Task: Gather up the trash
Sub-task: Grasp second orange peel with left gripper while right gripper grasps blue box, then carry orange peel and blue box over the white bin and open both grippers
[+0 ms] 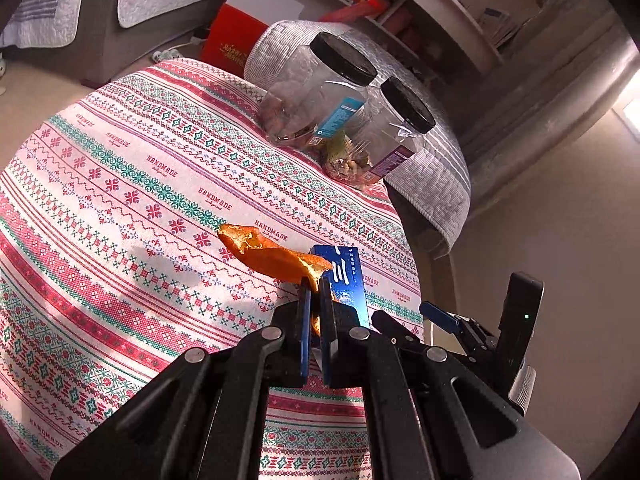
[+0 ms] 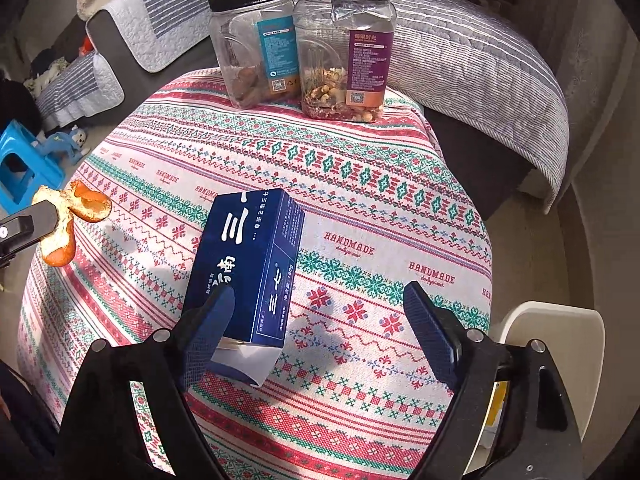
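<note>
Above the patterned tablecloth [image 2: 360,208] my left gripper [image 1: 316,292] is clamped on a curl of orange peel [image 1: 272,256], lifted clear of the cloth. Just right of the peel lies a blue box [image 2: 248,264] — my right gripper [image 2: 320,308] stands wide apart over its near end, one finger [image 2: 212,320] in front of it, nothing gripped. Beyond the box, two black-lidded jars [image 2: 344,48] stand at the cloth's far edge.

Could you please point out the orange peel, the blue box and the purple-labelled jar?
orange peel [image 1: 276,258], left wrist view, outer skin.
blue box [image 2: 244,264], right wrist view, top face.
purple-labelled jar [image 2: 366,64], right wrist view, label.
</note>
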The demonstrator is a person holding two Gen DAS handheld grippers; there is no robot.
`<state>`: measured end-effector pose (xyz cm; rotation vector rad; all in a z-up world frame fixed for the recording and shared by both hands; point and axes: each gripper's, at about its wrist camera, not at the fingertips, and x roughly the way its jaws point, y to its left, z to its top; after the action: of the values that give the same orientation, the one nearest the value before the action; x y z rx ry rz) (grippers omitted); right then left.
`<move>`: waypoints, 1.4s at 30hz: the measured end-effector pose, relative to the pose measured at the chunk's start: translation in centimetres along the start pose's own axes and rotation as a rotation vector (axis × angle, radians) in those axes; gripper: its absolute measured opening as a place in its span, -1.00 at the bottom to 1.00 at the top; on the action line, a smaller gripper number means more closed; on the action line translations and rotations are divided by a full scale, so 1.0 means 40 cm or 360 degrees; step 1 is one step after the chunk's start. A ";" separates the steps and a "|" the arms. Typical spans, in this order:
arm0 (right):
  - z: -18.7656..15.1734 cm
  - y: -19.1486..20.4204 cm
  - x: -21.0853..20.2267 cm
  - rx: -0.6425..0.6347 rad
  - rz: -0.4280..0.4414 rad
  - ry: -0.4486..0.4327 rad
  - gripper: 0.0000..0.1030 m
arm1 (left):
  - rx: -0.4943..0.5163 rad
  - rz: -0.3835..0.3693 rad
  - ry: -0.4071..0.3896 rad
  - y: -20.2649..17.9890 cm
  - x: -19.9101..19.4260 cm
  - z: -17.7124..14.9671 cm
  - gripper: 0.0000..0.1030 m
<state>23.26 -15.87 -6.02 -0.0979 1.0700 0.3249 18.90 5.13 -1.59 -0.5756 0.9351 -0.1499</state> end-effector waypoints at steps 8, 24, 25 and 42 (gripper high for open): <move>-0.003 0.129 0.122 0.0012 0.0017 0.0182 0.05 | -0.0005 0.0032 -0.0048 0.015 -0.062 0.007 -0.93; 0.007 0.026 -0.137 0.0296 0.0120 -0.0052 0.03 | 0.0111 -0.0076 -0.0055 -0.103 -0.091 -0.027 -0.93; 0.003 0.008 -0.161 0.0320 0.0126 -0.0070 0.03 | 0.0125 -0.0096 -0.0051 -0.116 -0.090 -0.031 -0.93; -0.221 -0.444 -0.461 0.0895 -0.0037 -0.0211 0.04 | 0.0466 -0.0498 0.0233 -0.518 0.088 -0.281 -0.93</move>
<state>13.18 -38.71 4.45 0.4085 0.9931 0.0007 14.60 -18.08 1.70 -0.4394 0.9386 -0.6069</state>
